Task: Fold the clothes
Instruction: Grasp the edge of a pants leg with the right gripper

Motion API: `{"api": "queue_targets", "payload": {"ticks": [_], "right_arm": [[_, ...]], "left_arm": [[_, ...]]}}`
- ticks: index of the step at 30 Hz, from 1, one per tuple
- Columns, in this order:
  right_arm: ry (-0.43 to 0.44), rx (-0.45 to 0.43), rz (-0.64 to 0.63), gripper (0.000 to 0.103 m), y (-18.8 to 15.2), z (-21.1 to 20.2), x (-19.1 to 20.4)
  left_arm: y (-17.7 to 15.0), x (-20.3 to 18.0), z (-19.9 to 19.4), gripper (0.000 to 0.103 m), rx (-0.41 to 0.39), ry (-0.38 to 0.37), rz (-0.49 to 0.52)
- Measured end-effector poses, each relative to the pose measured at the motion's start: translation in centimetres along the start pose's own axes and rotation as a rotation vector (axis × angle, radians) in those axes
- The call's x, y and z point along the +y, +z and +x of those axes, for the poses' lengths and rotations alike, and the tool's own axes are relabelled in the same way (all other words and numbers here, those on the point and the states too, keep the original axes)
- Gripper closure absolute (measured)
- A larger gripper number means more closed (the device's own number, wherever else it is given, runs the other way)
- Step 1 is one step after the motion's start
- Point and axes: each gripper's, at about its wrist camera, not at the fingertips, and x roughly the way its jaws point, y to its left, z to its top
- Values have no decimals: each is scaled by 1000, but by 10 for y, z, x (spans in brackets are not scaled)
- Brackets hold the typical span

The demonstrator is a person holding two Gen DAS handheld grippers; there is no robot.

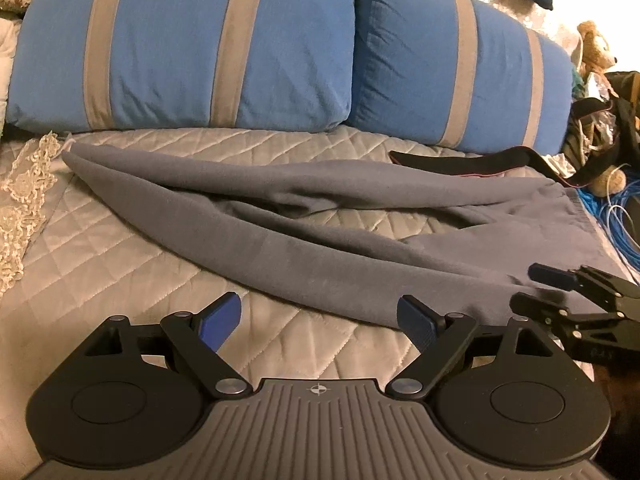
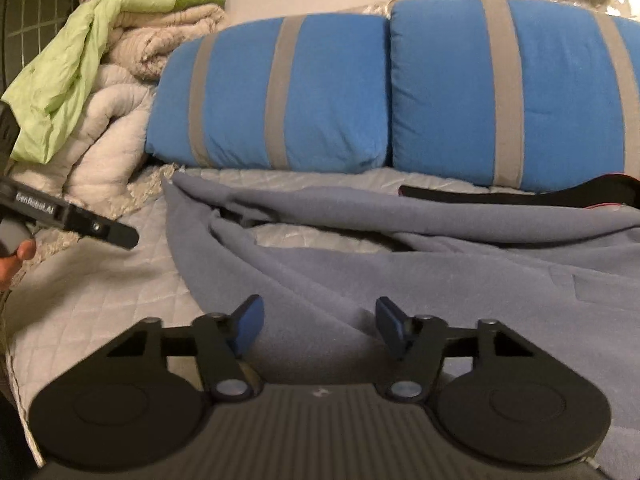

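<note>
Quilted grey bedspread (image 1: 120,248) fills both views; two blue striped pillows (image 1: 180,48) span the upper frame. Grey-blue trousers (image 1: 320,256) lie crumpled across centre. Left gripper (image 1: 320,322), lower centre: fingers wide apart, empty. Right gripper (image 2: 318,326): fingers apart above the trousers, gripping nothing.

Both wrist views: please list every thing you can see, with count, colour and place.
trousers: one, grey-blue, spread unfolded across the quilt
quilt: one, pale grey, covering the bed
pillows: two, blue with grey stripes, behind the trousers
black strap: one, between trousers and pillows
bedding pile: green and beige, far left
teddy bear: one, tan, far right
cables: blue, right edge
left tongs: open, above the quilt
right tongs: open, above the trousers
</note>
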Motion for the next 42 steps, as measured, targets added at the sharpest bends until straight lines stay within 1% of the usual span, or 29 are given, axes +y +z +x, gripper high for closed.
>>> {"api": "queue_targets", "payload": {"ticks": [1, 2, 6, 9, 13, 17, 19, 25, 28, 32, 34, 37, 40, 42], "right_arm": [[3, 19, -10, 88, -1, 1, 2], [2, 34, -26, 99, -3, 1, 4], [8, 31, -109, 100, -11, -14, 21], [31, 19, -145, 101, -21, -32, 36], [51, 25, -185, 101, -33, -47, 50], [57, 50, -228, 101, -44, -54, 61], [58, 60, -247, 101, -47, -54, 64], [65, 80, -272, 101, -49, -53, 66], [64, 86, -288, 101, -51, -52, 67], [72, 90, -288, 101, -51, -51, 66], [77, 92, -283, 101, -52, -51, 65], [87, 96, -269, 101, -52, -50, 62], [96, 96, -252, 101, -51, -50, 58], [100, 96, -242, 101, -50, -50, 56]], "left_arm": [[1, 0, 1, 18, 3, -1, 0], [2, -1, 3, 18, 6, -2, 1], [6, -2, 9, 18, 19, -8, 0], [8, -1, 10, 18, 20, -19, -12], [10, 7, 10, 18, 17, -41, -67], [14, 22, 11, 18, 18, -74, -165], [18, 32, 12, 18, 20, -85, -236], [29, 58, 28, 18, 54, -74, -424], [37, 70, 42, 18, 81, -54, -504], [42, 82, 60, 19, 122, 10, -552], [43, 85, 68, 19, 139, 41, -555], [45, 89, 83, 19, 177, 70, -551], [41, 91, 93, 21, 204, 110, -545], [41, 86, 88, 26, 213, 144, -520]]}}
